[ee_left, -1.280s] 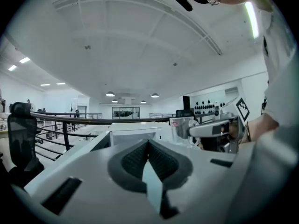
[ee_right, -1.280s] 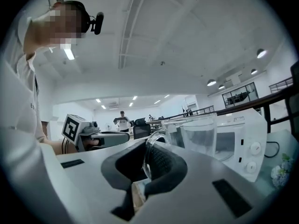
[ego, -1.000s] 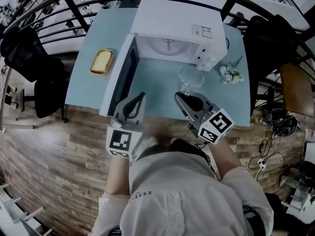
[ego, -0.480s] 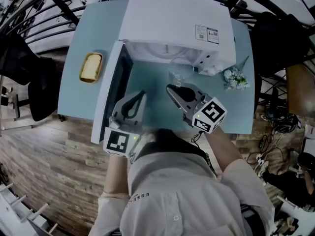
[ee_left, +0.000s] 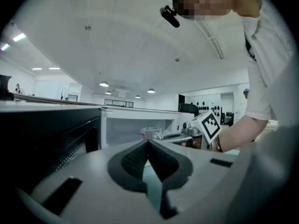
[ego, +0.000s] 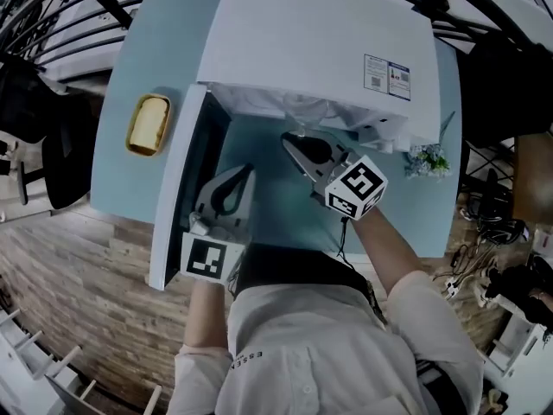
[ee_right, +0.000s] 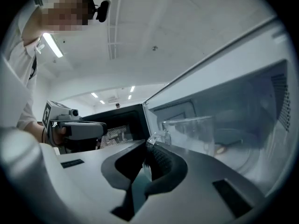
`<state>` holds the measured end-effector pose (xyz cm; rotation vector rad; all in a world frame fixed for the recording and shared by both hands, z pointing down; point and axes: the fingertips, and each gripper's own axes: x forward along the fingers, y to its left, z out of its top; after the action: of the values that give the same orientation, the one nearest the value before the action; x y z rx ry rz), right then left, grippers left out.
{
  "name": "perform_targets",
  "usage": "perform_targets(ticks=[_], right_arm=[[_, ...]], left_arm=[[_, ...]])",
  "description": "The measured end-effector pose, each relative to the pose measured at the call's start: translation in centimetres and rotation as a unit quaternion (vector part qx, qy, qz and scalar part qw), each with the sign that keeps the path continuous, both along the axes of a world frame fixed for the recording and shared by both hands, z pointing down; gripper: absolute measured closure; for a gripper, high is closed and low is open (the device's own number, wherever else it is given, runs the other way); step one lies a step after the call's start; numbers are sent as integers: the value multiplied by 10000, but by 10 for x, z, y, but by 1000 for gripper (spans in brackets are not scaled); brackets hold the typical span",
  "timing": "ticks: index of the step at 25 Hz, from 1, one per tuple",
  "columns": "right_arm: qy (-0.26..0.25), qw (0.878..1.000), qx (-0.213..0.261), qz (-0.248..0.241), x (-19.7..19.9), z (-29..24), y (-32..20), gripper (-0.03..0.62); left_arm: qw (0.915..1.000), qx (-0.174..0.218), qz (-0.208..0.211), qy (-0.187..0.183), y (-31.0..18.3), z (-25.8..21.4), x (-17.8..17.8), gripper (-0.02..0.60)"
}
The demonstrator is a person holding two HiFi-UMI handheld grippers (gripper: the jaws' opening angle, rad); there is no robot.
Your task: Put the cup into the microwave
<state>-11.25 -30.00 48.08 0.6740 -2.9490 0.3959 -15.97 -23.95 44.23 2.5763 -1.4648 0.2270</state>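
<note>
A white microwave (ego: 320, 50) stands on the pale blue table (ego: 268, 210) with its door (ego: 177, 188) swung open to the left. My right gripper (ego: 289, 138) reaches into the opening, shut on the handle of a clear glass cup (ee_right: 191, 132). The cup hangs upright just inside the cavity, above the turntable (ee_right: 243, 143). From above, the microwave's top hides most of it. My left gripper (ego: 249, 169) is shut and holds nothing; it hovers beside the open door, left of the right gripper. The left gripper view shows the cup (ee_left: 150, 133) ahead of its jaws.
A yellow tray with a bread loaf (ego: 147, 124) lies on the table left of the door. A small bunch of flowers (ego: 429, 158) sits right of the microwave. The table's front edge runs just under my hands, with wooden floor below.
Both grippers moved forward toward the microwave. The right one carried the cup from above the table in front of the oven into the open cavity. The left stayed shut and empty.
</note>
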Motion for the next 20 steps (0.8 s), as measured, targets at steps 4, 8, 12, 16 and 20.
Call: perform_targets(ticks=[4, 8, 12, 16, 20], right_arm=[[30, 10000, 21, 56, -7, 13, -24, 574], [-20, 9999, 107, 129, -12, 18, -43, 574], [-42, 9996, 117, 234, -13, 22, -57, 573], [-2, 9994, 211, 263, -12, 29, -63, 572], [22, 9989, 320, 337, -12, 33, -67, 572]], left_arm=[[10000, 18, 30, -26, -10, 8, 0, 580], [10000, -3, 42, -53, -14, 16, 3, 580], [9999, -18, 103, -96, -16, 22, 4, 580], [9998, -70, 87, -153, -19, 29, 4, 580], [9999, -74, 55, -129, -23, 31, 4, 580]])
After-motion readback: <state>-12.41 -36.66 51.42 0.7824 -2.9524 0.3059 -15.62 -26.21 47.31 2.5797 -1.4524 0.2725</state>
